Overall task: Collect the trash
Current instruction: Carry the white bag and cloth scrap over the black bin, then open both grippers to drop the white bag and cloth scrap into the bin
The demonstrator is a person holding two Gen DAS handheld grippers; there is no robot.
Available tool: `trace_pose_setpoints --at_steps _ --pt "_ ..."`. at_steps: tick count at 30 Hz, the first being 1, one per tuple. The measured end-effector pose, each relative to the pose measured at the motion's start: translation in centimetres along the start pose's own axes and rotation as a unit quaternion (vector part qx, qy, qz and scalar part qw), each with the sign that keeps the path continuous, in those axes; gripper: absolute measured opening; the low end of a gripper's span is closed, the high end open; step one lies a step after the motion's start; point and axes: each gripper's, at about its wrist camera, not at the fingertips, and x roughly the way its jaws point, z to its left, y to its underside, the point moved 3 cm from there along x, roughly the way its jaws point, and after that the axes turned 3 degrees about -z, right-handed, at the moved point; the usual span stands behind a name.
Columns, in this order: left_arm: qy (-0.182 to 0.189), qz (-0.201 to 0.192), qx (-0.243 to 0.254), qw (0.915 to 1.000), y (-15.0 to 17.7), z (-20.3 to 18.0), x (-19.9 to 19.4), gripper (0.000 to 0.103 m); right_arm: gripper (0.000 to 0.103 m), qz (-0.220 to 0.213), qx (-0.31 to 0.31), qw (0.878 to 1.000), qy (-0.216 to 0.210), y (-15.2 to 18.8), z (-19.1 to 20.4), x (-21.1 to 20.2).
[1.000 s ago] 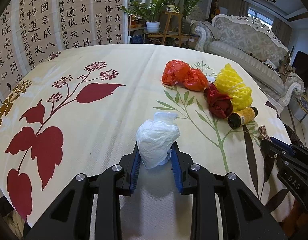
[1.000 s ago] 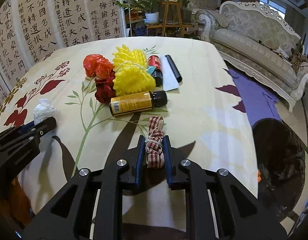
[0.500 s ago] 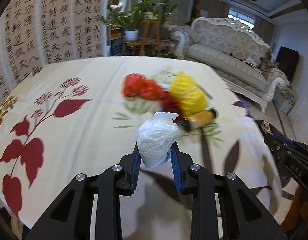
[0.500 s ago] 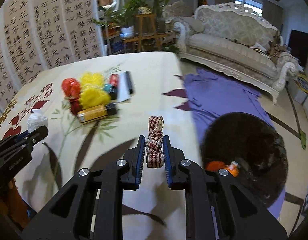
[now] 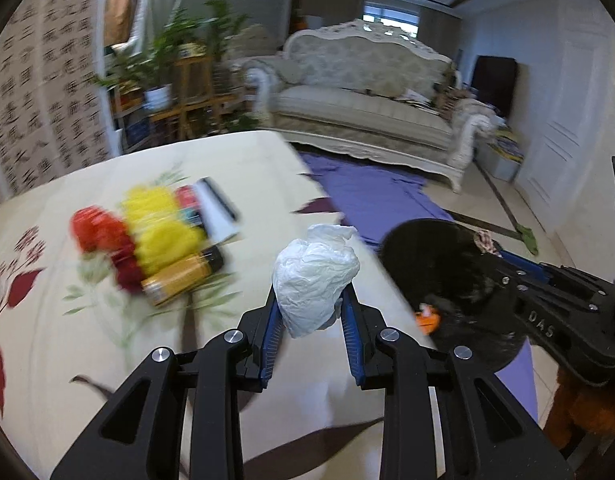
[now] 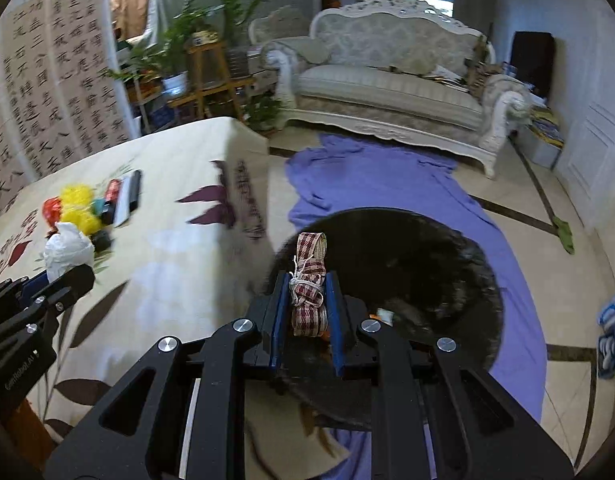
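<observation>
Both loads looked light and soft: left gripper (image 5: 310, 312) jaws pinched the crumpled white bag (image 5: 313, 276) mid-body, right gripper (image 6: 306, 312) jaws clamped the checked ribbon bundle (image 6: 308, 292) at its tied waist.

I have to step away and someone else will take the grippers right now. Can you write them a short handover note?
Left gripper: shut on a crumpled white bag, over the table edge.
Right gripper: shut on a checked ribbon bundle, over the black bin on the floor.
Done: some orange trash already lies in the bin.
Left: drop both pieces in. Then clear the table pile: red bags, yellow foam nets, amber bottle, the blurred items behind them.
</observation>
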Motion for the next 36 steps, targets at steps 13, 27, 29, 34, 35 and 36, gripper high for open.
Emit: trace_pose_setpoints --at_steps 13,27,29,34,35,36 --pt "0.03 0.016 0.054 0.998 -1.4 -6.8 5.0 0.029 0.018 -0.002 0.035 0.999 0.018 -0.2 -5.2 2.0" --pt "0.038 0.03 0.084 0.9953 -1.7 -9.4 8.1 0.033 0.023 0.005 0.058 0.998 0.025 -0.2 -8.2 4.3" --pt "0.039 0.038 0.082 0.9951 -1.7 -9.4 8.5 0.045 0.041 0.006 0.062 0.998 0.029 -0.1 -8.5 4.6" --pt "0.031 0.039 0.071 0.9963 -1.8 -9.0 8.6 0.057 0.044 0.005 0.072 0.997 0.035 0.3 -9.1 4.5" --pt "0.028 0.038 0.072 0.9963 -1.9 -8.9 8.5 0.058 0.044 0.005 0.074 0.997 0.036 0.4 -9.2 4.4" --pt "0.026 0.037 0.072 0.9964 -1.8 -8.9 8.5 0.059 0.044 0.004 0.075 0.996 0.037 0.4 -9.4 4.3"
